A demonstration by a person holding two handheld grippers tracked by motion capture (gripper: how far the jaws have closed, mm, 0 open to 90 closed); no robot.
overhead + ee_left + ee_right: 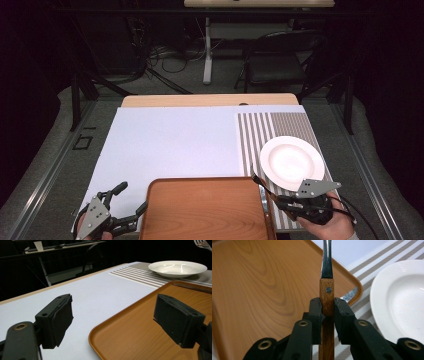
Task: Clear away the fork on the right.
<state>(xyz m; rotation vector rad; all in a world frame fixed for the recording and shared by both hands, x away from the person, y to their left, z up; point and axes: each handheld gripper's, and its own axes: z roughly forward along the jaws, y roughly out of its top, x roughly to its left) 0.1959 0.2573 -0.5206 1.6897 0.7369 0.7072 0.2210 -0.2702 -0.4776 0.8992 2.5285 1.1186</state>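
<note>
A wooden-handled fork is pinched between the fingers of the right gripper, seen at centre in the right gripper view, its steel neck running up to the top edge of the frame. The grip sits on the handle near the rivet, probably so that the tines stay free and the utensil can be carried without swinging. In the high view the right gripper sits at lower right, over the seam between the wooden tray and the striped placemat, just below the white plate; the fork seems bound for a place setting beside the plate. A serrated knife lies on the placemat just past the tray's corner. At lower left of the high view the left gripper rests with its fingers spread apart and holding nothing, straddling the tray's left edge as if to steady it on the pale tabletop.
</note>
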